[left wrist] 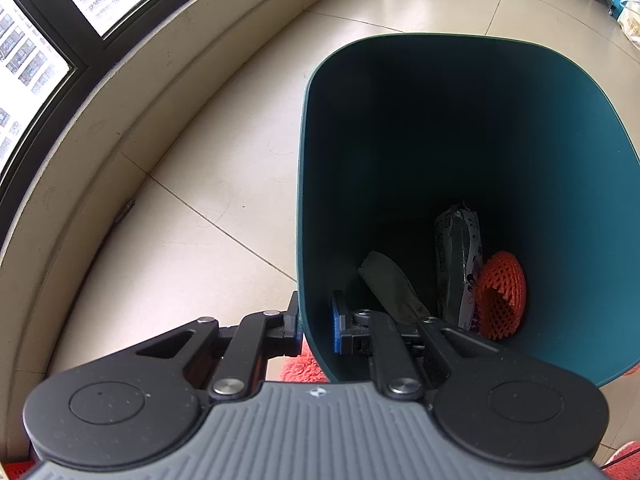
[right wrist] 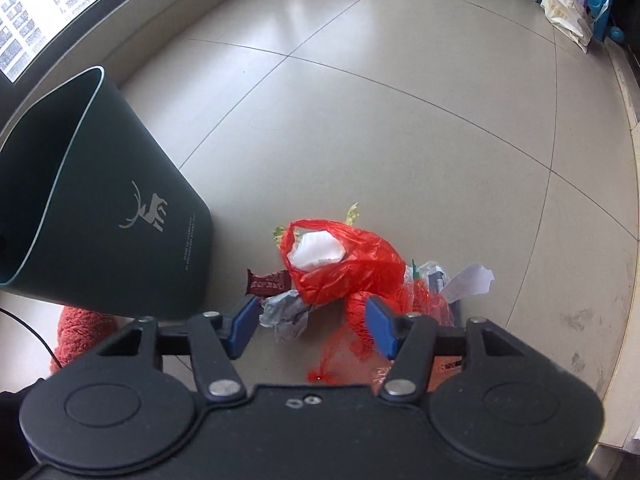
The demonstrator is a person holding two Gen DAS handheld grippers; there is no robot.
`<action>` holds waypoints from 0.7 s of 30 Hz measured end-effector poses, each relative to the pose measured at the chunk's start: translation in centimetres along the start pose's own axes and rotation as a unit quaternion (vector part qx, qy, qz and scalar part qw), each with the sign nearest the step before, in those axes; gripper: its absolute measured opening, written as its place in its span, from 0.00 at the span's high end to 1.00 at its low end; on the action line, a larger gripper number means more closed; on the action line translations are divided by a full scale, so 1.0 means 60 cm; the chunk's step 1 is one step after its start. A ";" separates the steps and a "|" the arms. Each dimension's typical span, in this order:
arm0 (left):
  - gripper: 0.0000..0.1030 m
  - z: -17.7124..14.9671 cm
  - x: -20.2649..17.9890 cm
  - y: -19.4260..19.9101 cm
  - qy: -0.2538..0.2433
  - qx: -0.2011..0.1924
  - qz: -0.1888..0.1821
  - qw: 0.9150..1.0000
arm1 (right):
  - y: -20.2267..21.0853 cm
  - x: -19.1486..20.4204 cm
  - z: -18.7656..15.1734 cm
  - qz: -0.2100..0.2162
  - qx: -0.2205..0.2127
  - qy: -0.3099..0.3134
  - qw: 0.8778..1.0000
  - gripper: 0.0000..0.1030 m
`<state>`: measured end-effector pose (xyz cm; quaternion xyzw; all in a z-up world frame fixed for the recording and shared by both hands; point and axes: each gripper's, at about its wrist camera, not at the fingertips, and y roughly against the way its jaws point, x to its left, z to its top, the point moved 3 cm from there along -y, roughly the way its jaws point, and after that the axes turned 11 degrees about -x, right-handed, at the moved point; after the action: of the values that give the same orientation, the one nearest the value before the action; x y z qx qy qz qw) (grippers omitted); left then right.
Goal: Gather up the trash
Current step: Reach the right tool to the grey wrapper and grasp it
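My left gripper (left wrist: 316, 330) is shut on the near wall of a dark teal trash bin (left wrist: 440, 120), with one finger outside and the blue pad inside. At the bin's bottom lie an orange foam net (left wrist: 502, 296), a printed wrapper (left wrist: 460, 268) and a scrap of paper (left wrist: 390, 284). My right gripper (right wrist: 310, 324) stands open just above a trash pile on the floor beside the bin (right wrist: 120, 240). The pile holds a red plastic bag (right wrist: 352, 268), a brown snack wrapper (right wrist: 268, 282), a crumpled grey wrapper (right wrist: 286, 312), red mesh netting (right wrist: 420, 304) and white paper (right wrist: 468, 280). Nothing is gripped by the right pads.
A window and low ledge (left wrist: 80, 160) run along the left. A red fluffy item (right wrist: 76, 332) and a black cable (right wrist: 32, 332) lie near the bin's base. Shopping bags (right wrist: 564, 8) sit at the far right. Tiled floor stretches beyond the pile.
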<state>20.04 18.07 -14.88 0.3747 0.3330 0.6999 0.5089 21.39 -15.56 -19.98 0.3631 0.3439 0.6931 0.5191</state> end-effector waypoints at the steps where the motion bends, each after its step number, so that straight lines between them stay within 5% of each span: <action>1: 0.88 0.000 0.001 0.000 0.001 -0.001 -0.001 1.000 | -0.010 -0.003 -0.003 -0.006 0.004 -0.002 1.000 0.41; 8: 0.88 0.000 0.009 0.002 0.008 -0.001 -0.008 1.000 | -0.062 -0.032 -0.023 -0.039 0.029 -0.036 0.998 0.40; 21: 0.88 -0.002 0.002 0.003 0.004 -0.005 0.003 1.000 | -0.229 0.064 -0.089 0.006 0.088 -0.093 0.992 0.39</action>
<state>19.82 18.16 -14.75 0.3707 0.3300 0.7046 0.5071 22.50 -9.31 -33.82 0.4725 0.3516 0.6264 0.5106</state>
